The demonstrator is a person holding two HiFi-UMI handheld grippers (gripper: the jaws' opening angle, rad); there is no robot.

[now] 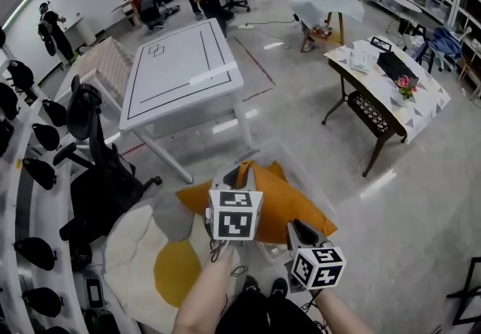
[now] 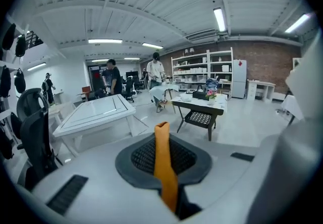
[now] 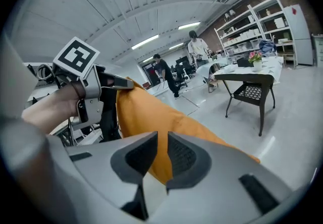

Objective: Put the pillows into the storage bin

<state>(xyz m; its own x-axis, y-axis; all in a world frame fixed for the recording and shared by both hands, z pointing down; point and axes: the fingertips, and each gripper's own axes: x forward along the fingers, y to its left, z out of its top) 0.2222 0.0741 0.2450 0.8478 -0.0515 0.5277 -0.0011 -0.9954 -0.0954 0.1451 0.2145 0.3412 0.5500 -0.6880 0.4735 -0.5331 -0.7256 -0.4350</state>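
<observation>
Left gripper (image 2: 162, 140): jaws closed tight on a thin fold of the plump orange fabric pillow (image 2: 165, 172); the fold stands up between the pads.

Right gripper (image 3: 160, 153): jaws stand part-way apart, with the pillow's lower edge pinched between them. The pillow hangs slung between the two tools, its bulk ahead of and below both tips.

Just under the pillow, ahead of the right gripper: clear plastic storage bin (image 1: 304, 174), rim showing past the pillow's far edge. The pillow is not yet inside.

Left of and below the left gripper: round white-and-yellow cushion (image 1: 154, 265) on the floor. Farther ahead: white rectangular table (image 1: 180, 73).

Step, as I judge it: carrying the pillow over the bin. Next: lower it in, then part both sets of jaws together so neither corner snags on the rim.
</observation>
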